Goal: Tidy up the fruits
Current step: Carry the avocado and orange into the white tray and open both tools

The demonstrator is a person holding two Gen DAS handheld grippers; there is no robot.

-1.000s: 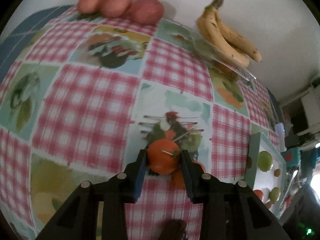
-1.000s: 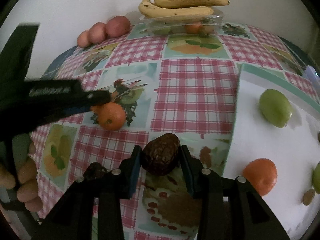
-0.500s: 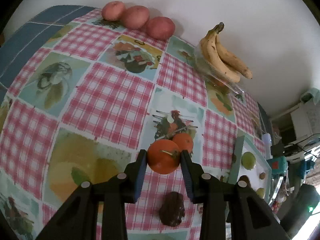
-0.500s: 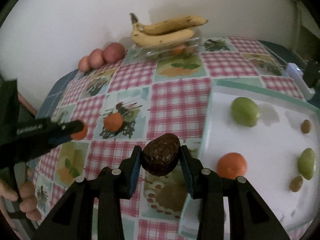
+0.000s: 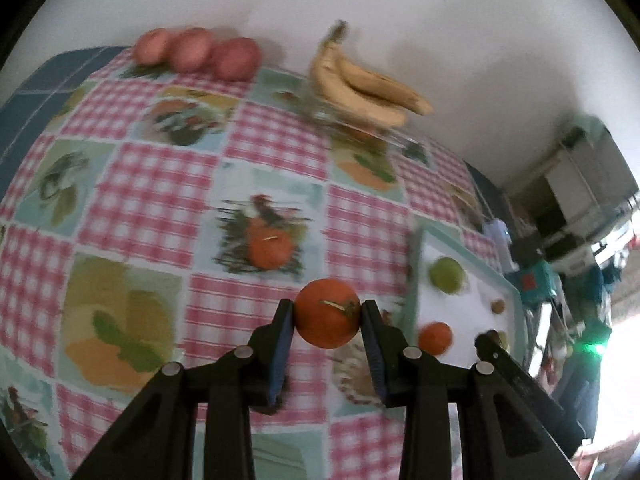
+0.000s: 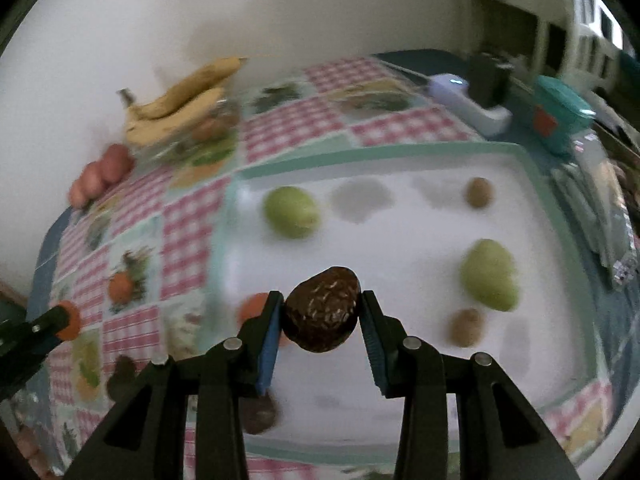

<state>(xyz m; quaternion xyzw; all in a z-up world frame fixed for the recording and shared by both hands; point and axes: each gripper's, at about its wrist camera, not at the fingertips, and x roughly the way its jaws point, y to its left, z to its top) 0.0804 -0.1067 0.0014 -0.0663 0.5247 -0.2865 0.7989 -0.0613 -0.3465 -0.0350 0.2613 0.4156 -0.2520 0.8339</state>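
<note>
My left gripper (image 5: 327, 320) is shut on an orange tangerine (image 5: 327, 313) and holds it above the checked tablecloth, left of the white tray (image 5: 480, 280). A second tangerine (image 5: 267, 247) lies on the cloth. My right gripper (image 6: 322, 316) is shut on a dark brown avocado (image 6: 322, 315) and holds it over the white tray (image 6: 400, 240). On the tray lie two green fruits (image 6: 291, 211) (image 6: 489, 275), an orange (image 6: 251, 308), small brown kiwis (image 6: 478, 192) and another dark avocado (image 6: 260, 414).
Bananas (image 5: 360, 88) lie on a clear container at the back by the wall, with three red potatoes (image 5: 196, 53) to their left. A white device (image 6: 468, 100) and a teal tub (image 6: 560, 114) stand beyond the tray. A dark fruit (image 6: 120, 374) lies on the cloth.
Both grippers have swung right toward the tray. The right gripper with the avocado is now over the tray; the left gripper with the tangerine has moved right, nearer the tray's edge.
</note>
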